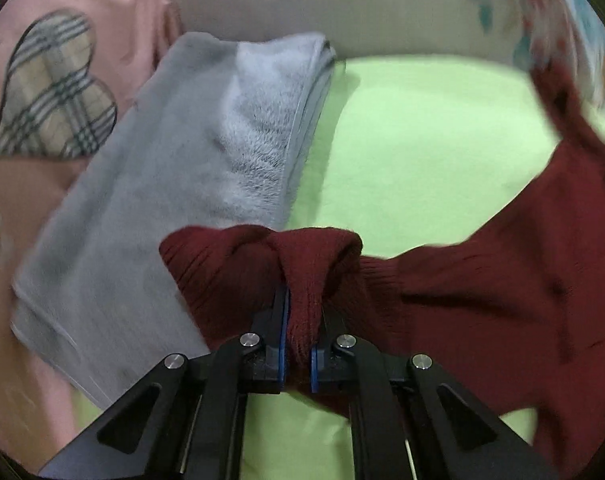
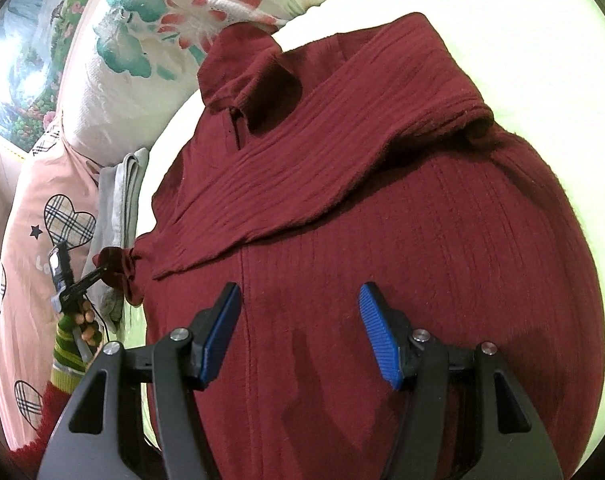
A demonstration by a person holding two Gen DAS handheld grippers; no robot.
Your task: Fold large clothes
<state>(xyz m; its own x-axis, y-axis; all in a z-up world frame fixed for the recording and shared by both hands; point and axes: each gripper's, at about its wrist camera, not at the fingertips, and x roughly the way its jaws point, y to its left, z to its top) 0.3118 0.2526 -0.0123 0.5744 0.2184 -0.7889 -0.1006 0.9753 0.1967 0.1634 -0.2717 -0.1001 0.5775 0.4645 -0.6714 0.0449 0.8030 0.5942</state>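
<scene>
A dark red ribbed garment (image 2: 362, 240) lies spread on a light green bed sheet (image 1: 422, 140), with one part folded across its upper half. My left gripper (image 1: 302, 308) is shut on a bunched edge of the red garment (image 1: 314, 264), held just above the sheet; it shows in the right wrist view (image 2: 102, 270) at the garment's left edge. My right gripper (image 2: 298, 292) is open, its blue pads (image 2: 376, 328) spread wide just above the garment's middle, holding nothing.
A folded grey fleece item (image 1: 182, 168) lies left of the red garment. A pink cover with plaid hearts (image 1: 54, 88) lies beyond it. A floral pillow (image 2: 174, 28) sits at the head of the bed.
</scene>
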